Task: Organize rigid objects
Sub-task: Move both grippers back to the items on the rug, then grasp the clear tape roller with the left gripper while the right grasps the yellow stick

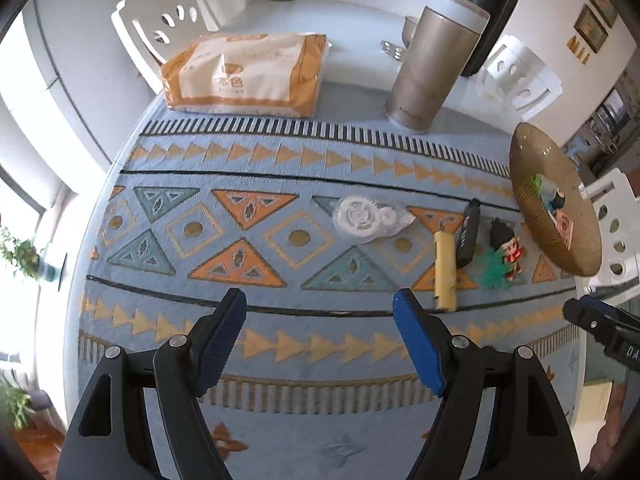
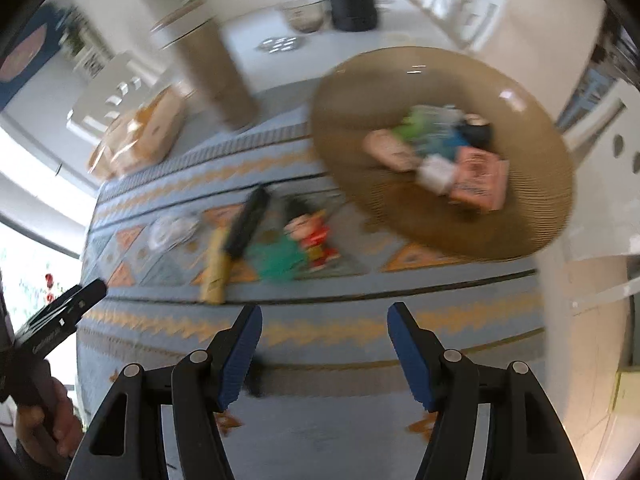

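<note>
On the patterned blue cloth lie white plastic gears in a clear bag (image 1: 370, 218), a yellow tube (image 1: 445, 270), a black stick (image 1: 468, 232), a green comb-like piece (image 1: 494, 270) and a small doll figure in red (image 1: 510, 246). They show blurred in the right wrist view: tube (image 2: 216, 268), black stick (image 2: 248, 224), doll (image 2: 312, 236), gears (image 2: 170, 230). A brown ribbed bowl (image 2: 400, 216) holds several small items, seen also at the right of the left wrist view (image 1: 532, 168). My left gripper (image 1: 320, 304) is open and empty above the cloth. My right gripper (image 2: 324, 320) is open and empty, short of the doll.
A tissue pack (image 1: 244, 76), a gold thermos (image 1: 428, 64) and a black bottle (image 1: 490, 4) stand at the back of the table. White chairs (image 1: 168, 20) surround it. The right gripper's tip (image 1: 580, 314) shows at the right edge.
</note>
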Demonstrator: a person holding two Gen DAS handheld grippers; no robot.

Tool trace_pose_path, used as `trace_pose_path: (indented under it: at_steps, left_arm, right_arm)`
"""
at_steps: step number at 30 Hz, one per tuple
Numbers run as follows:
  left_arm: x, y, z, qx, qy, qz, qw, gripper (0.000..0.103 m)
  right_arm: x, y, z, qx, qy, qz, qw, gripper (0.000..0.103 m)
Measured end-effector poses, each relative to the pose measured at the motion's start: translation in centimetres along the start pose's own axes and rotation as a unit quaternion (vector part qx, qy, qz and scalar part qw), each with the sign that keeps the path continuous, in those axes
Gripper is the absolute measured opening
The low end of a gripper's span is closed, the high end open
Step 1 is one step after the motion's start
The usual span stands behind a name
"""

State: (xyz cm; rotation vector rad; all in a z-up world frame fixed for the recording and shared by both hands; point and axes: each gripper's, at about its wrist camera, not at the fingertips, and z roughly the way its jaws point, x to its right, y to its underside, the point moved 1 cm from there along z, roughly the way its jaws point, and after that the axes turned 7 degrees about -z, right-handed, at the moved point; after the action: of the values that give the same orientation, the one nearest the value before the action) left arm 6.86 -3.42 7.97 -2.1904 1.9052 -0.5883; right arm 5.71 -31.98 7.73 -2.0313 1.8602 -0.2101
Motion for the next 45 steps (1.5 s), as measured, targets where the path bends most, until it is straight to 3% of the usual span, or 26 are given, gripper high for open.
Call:
trace_pose_path:
  at_steps: [6,13,19,26,32,37,39,40,41,42,45]
  left_arm:
    - [-0.2,-0.2,0.9,-0.018,0.026,0.056,0.9979,0.074]
    - [0.2,-1.3,2.5,-0.036,0.054,0.145,0.9873,0.074]
    - [1.4,-3.8,5.7,-0.061,0.076,0.252,0.9629,0.075]
    - [4.5,-5.2,10.1,-0.098,0.107,0.351,0.9251,0.074]
    - [6.2,-5.6,11.3,-0.087,0.109,0.389,0.9107,0.076]
    - [7.0,-5.5,11.6,-0.070,0.102,0.394,0.9108,0.072]
    - [6.7,-5.6,11.5,-0.060,0.096,0.382,0.9170,0.064]
    - [6.6,-5.6,11.4,-0.056,0.097,0.374,0.9207,0.052]
    - [6.3,-5.6,11.2,-0.052,0.094,0.360,0.9267,0.048]
    - [6.2,-5.8,11.2,-0.053,0.095,0.348,0.9312,0.047]
    - [5.3,-5.8,10.9,-0.057,0.112,0.300,0.9457,0.046]
  right_arm:
    - [-5.7,0.7,1.4,-0.014,-0.007,-0.021,1.000,0.064]
    - [-8.1,0.5,3.1,-0.021,0.010,-0.013,1.000,0.064]
    - [-8.9,-1.1,6.3,-0.035,0.006,-0.015,0.999,0.064]
    - [-9.4,-2.2,9.6,-0.060,-0.008,0.018,0.998,0.064]
    - [-9.6,-3.1,11.3,-0.063,0.020,0.007,0.998,0.063]
    - [-9.6,-3.7,12.3,-0.057,0.042,0.000,0.998,0.051]
    - [-9.8,-3.9,12.6,-0.054,0.072,-0.010,0.996,0.040]
    - [-10.0,-4.2,12.7,-0.047,0.081,-0.013,0.996,0.036]
    - [-10.2,-4.4,12.7,-0.041,0.079,-0.014,0.996,0.033]
    - [-10.4,-4.4,12.8,-0.037,0.077,-0.017,0.996,0.025]
    - [-11.1,-4.2,12.7,-0.032,0.073,-0.035,0.996,0.024]
